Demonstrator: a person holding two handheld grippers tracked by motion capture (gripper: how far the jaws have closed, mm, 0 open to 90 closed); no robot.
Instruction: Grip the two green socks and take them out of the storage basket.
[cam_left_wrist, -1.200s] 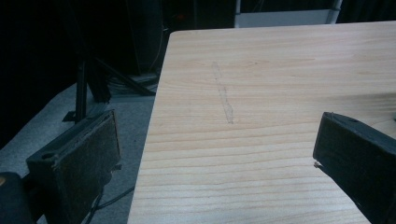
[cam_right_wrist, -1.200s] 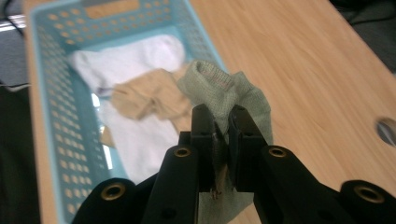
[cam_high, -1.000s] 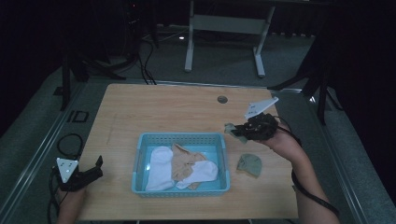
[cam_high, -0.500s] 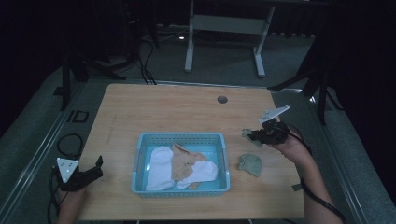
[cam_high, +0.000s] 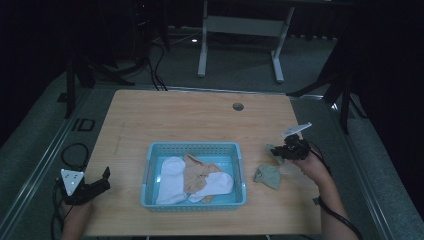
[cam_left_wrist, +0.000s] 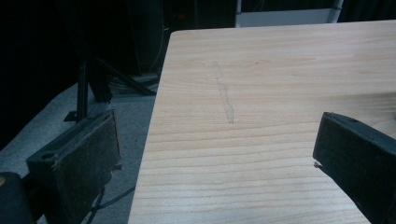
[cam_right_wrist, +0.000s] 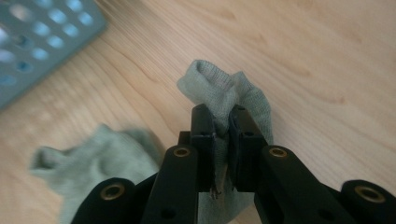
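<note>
Your right gripper (cam_right_wrist: 223, 122) has its jaws pinched narrow on a fold of the green sock (cam_right_wrist: 236, 95), held near the table's (cam_high: 200, 120) right edge, just right of the blue basket (cam_high: 239, 170). The sock's other end lies bunched on the table beside it. Your left gripper (cam_high: 97, 184) rests wide apart and holding nothing at the front left corner.

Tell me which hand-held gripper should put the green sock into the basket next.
Right. The right hand-held gripper is already shut on the green sock beside the basket; the left hand-held gripper sits open at the table's far corner.
</note>
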